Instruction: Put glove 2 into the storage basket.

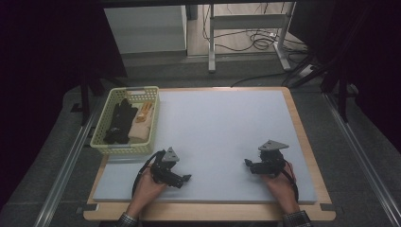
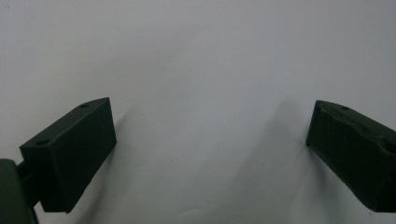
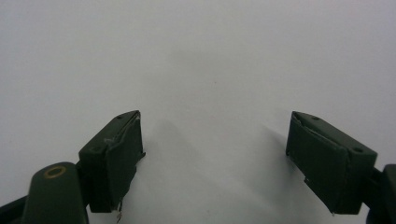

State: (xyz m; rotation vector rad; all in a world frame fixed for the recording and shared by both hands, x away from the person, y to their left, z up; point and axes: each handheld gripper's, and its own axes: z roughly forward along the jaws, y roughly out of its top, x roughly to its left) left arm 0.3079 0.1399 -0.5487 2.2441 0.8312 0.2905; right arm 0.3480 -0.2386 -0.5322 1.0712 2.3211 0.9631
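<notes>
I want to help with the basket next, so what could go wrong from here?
1. The basket stands at the table's left edge; a hard push from the left gripper might slide it off.
2. The gloves lie packed together inside, so a grab may catch two at once.
3. Both grippers, the right gripper too, rest open near the mat; their trailing cables could snag.

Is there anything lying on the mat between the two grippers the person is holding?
No. In the high view the stretch of pale mat between the left gripper and the right gripper is bare. The basket sits off to the left.
</notes>
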